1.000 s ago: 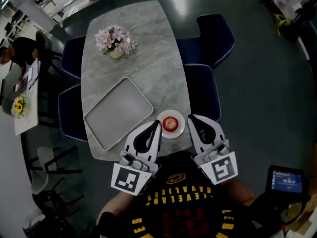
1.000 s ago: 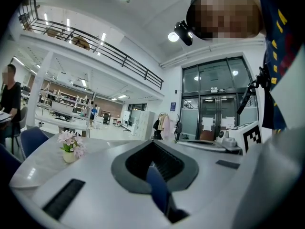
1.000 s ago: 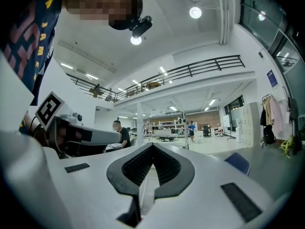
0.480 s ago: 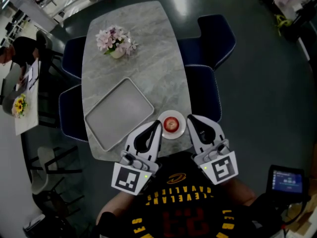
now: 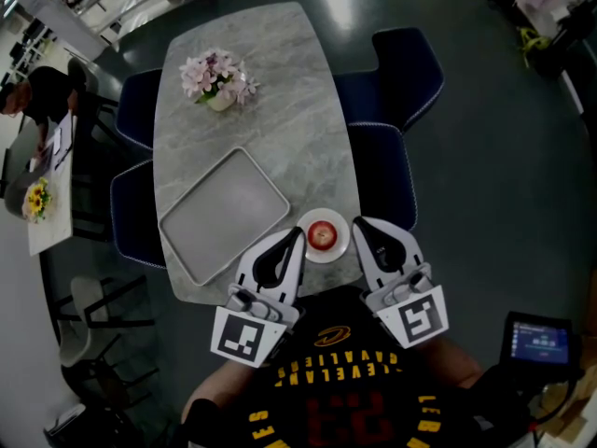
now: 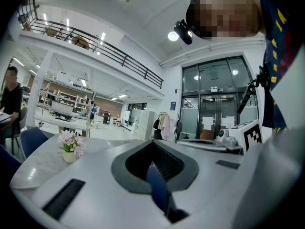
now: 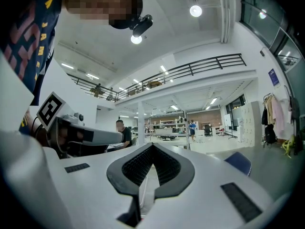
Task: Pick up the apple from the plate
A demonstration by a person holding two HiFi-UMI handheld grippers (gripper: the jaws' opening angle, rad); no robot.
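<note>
1. Progress so far: pretty much zero. The apple (image 5: 321, 233) sits in the middle of its little white plate (image 5: 341, 247), and nothing is touching it.
2. The plate is right at the near edge of the marble table (image 5: 270, 101), close to the near right corner. So it's basically right in front of the person.
3. The left gripper (image 5: 295, 236) is closed all the way with nothing in it. Its tip hangs over the near edge, just beside the plate on the left. The left gripper view shows the jaws pinched together, with only the room beyond them.
4. Same deal with the right gripper (image 5: 359, 224). Its jaws meet at the tip, it holds nothing, and it's parked just to the right of the plate.
5. Both grippers flank the plate, but neither is on the apple.
6. Other stuff on the table: an empty grey tray (image 5: 224, 213) along the left edge, and a small pot of flowers (image 5: 217, 75) up toward the far end. Neither looks in the way.
7. What's left, as I read it, is everything. One gripper has to open wide, come around the apple, close on it and lift it off the plate.
</note>
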